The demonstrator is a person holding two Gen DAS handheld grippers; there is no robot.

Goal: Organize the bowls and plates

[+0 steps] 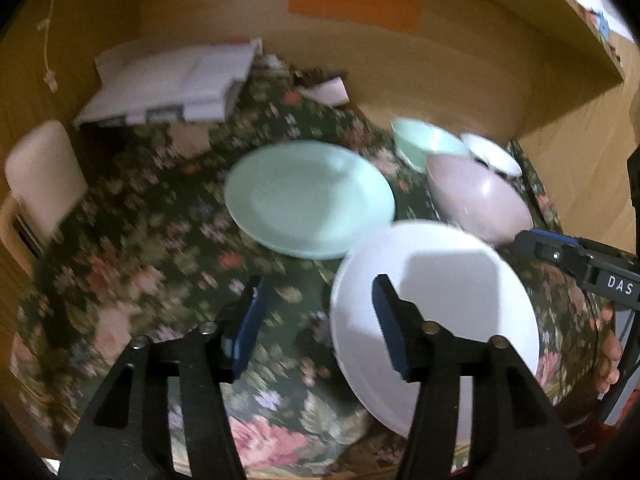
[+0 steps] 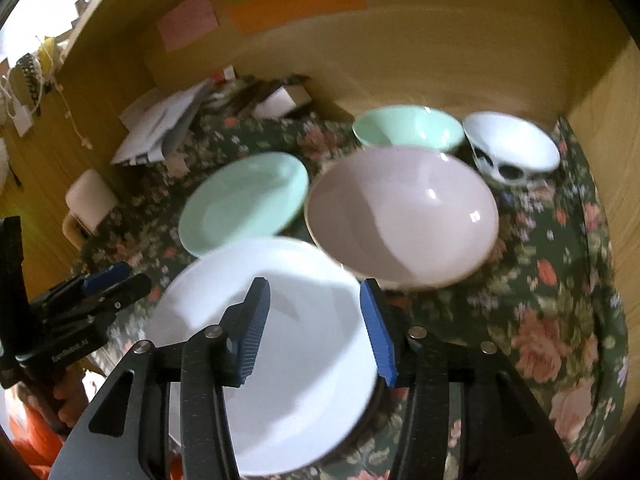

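Observation:
A white plate (image 1: pixel 452 312) (image 2: pixel 288 344) lies near the table's front edge. Behind it lie a mint plate (image 1: pixel 308 200) (image 2: pixel 244 200) and a pink bowl (image 1: pixel 480 200) (image 2: pixel 404 212). Further back stand a mint bowl (image 1: pixel 424 144) (image 2: pixel 408 126) and a white bowl with dark spots (image 1: pixel 492 154) (image 2: pixel 512 146). My left gripper (image 1: pixel 316 304) is open and empty, above the cloth by the white plate's left rim. My right gripper (image 2: pixel 314 304) is open and empty, above the white plate.
A floral cloth (image 1: pixel 160 248) (image 2: pixel 552 280) covers the table. White papers (image 1: pixel 172 84) (image 2: pixel 160 120) and a white mug (image 1: pixel 40 176) (image 2: pixel 90 200) sit at the back left. Wooden walls (image 1: pixel 460 80) (image 2: pixel 440 60) enclose the back and right sides.

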